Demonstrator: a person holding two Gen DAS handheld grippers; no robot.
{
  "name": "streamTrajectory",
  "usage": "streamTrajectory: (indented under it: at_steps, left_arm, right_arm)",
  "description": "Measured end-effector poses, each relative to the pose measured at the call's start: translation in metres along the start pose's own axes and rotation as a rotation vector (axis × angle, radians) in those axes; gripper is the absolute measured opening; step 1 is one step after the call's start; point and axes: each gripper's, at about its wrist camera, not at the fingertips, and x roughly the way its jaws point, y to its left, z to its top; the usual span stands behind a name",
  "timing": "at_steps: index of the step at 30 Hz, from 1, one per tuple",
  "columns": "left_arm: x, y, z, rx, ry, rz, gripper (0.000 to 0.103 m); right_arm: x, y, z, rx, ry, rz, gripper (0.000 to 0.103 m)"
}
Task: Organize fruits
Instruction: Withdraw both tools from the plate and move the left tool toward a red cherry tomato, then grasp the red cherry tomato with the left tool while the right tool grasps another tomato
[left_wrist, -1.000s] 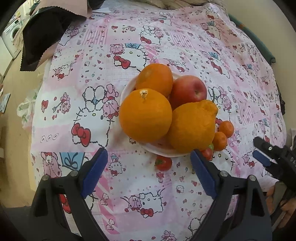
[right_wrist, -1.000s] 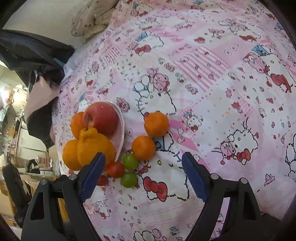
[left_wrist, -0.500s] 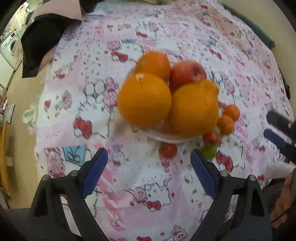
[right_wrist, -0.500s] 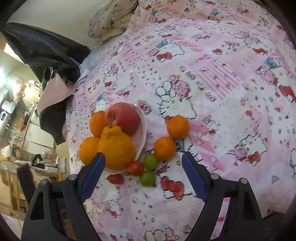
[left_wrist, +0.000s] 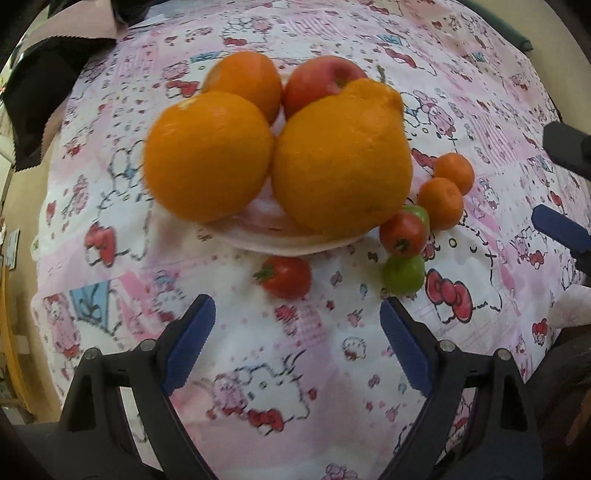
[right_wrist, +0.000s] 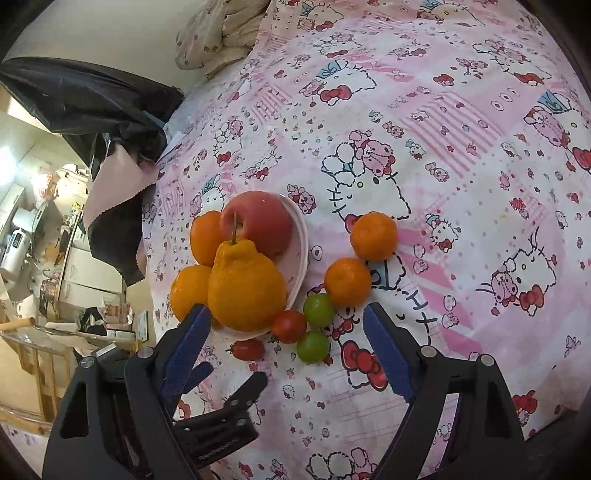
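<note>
The left gripper (left_wrist: 293, 328) had closed in on the plate (left_wrist: 273, 236), jaws apart, empty. The red tomato (left_wrist: 286, 277) lay stem leftward beside it. The right gripper (right_wrist: 284, 334) gaped, hiding nothing.

A home bedroom. A cartoon-cat bedsheet (right_wrist: 461, 155) covers the bed, pillow (right_wrist: 218, 33) far left. Cluttered shelves (right_wrist: 74, 266) stand left.

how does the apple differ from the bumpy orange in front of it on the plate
The apple is red and smooth; the bumpy orange is orange with a pebbled skin. The apple is round, while the bumpy orange bulges into a neck at its stem. The bumpy orange looks larger. Both sit on the white plate, touching each other.
</note>
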Motion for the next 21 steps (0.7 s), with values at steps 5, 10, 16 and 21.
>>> streamTrajectory:
  at_steps: [5,10,16,21]
  left_arm:
    - [0.015,-0.010,0.006,0.038,0.005,0.006,0.088]
    - [0.019,-0.018,0.007,0.062,-0.014,-0.011,0.084]
    - [0.014,-0.004,0.007,0.003,-0.036,-0.045,0.058]
    - [0.020,0.003,0.002,-0.009,-0.022,-0.026,0.041]
  right_arm:
    - [0.000,-0.001,0.000,-0.005,0.004,-0.001,0.087]
    - [-0.003,-0.004,0.001,0.018,-0.003,0.018,0.087]
    - [-0.013,-0.001,0.001,0.032,-0.031,0.074,0.088]
    - [-0.025,0.002,0.001,0.033,-0.061,0.114,0.090]
